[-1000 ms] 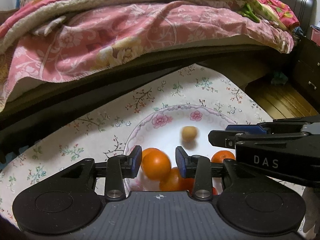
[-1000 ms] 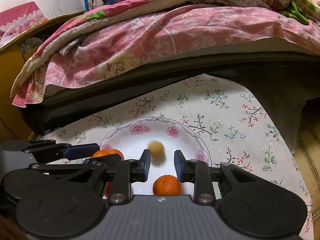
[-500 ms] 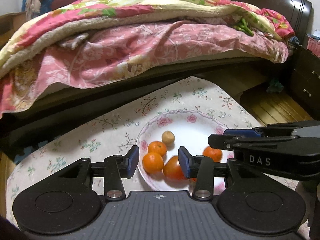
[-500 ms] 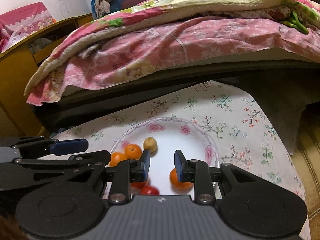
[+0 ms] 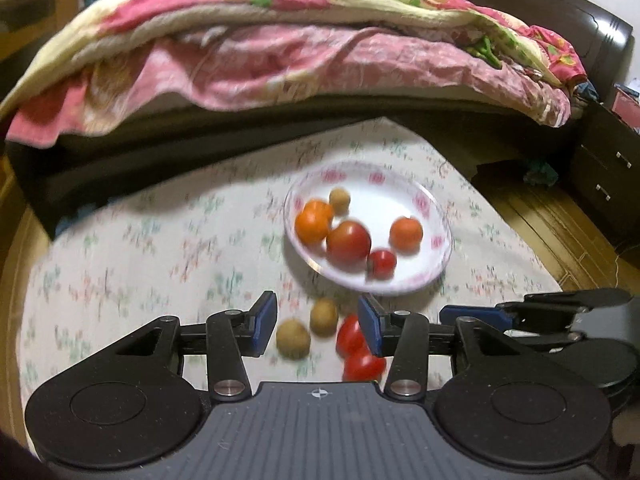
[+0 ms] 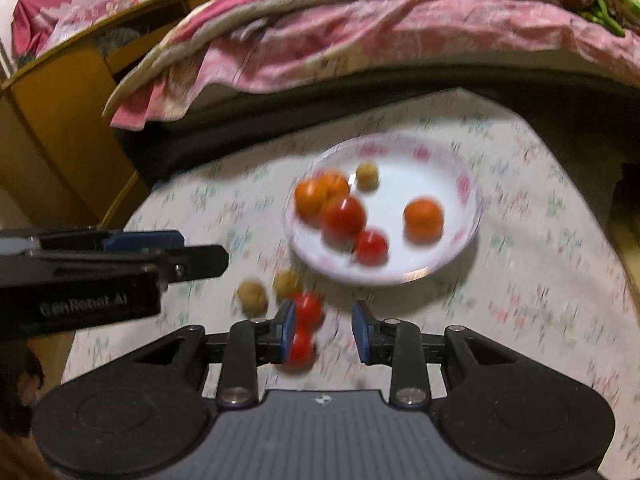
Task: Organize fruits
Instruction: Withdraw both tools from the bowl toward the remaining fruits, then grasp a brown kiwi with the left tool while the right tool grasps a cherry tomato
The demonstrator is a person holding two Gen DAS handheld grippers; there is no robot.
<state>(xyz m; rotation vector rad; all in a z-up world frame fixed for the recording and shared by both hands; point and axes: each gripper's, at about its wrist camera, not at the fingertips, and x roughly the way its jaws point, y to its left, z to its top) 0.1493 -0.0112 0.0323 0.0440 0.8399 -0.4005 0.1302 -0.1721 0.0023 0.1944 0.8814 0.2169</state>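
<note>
A white floral plate on the flowered tablecloth holds oranges, a large tomato, a small tomato and a tan round fruit. On the cloth in front of the plate lie two tan fruits and two small tomatoes. My left gripper hangs open above these loose fruits. My right gripper is open too, with nothing between its fingers. Both views are motion-blurred.
A bed with a pink floral quilt runs along the table's far edge. A yellow wooden cabinet stands at the left, dark drawers and wooden floor at the right.
Both grippers have pulled back and up from the plate. The whole plate and the loose fruits in front of it have come into view. Both stay open.
</note>
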